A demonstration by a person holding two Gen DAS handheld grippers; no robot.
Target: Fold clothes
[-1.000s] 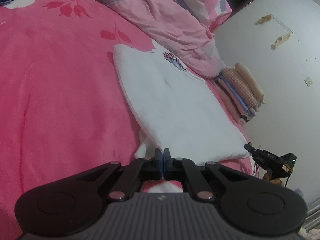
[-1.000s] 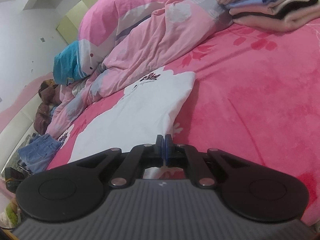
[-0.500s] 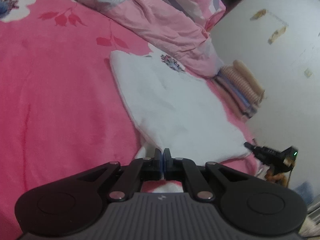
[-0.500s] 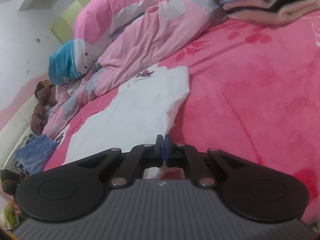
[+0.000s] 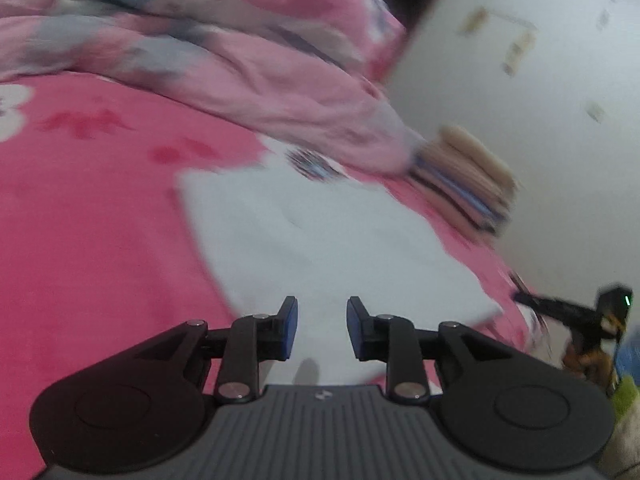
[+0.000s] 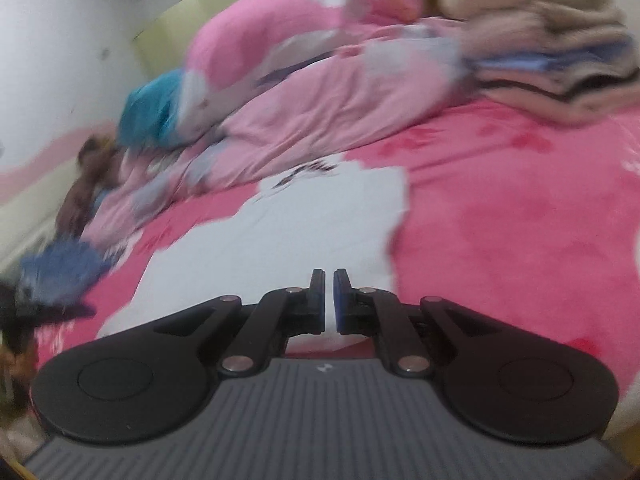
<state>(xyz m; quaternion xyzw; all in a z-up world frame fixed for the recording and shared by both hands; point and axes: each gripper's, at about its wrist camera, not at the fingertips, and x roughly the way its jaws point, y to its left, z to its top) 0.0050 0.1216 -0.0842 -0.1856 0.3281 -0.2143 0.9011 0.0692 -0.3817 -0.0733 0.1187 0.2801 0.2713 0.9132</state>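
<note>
One white garment, folded flat on pink bedspread; left gripper agape, right gripper barely parted, both empty.

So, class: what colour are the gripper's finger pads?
Blue pads, clearest in the left wrist view.

White garment on pink bed

No legible text, labels or numbers in either view. Print on white garment too blurred to read. Small pale mark on each gripper body, unreadable.
</note>
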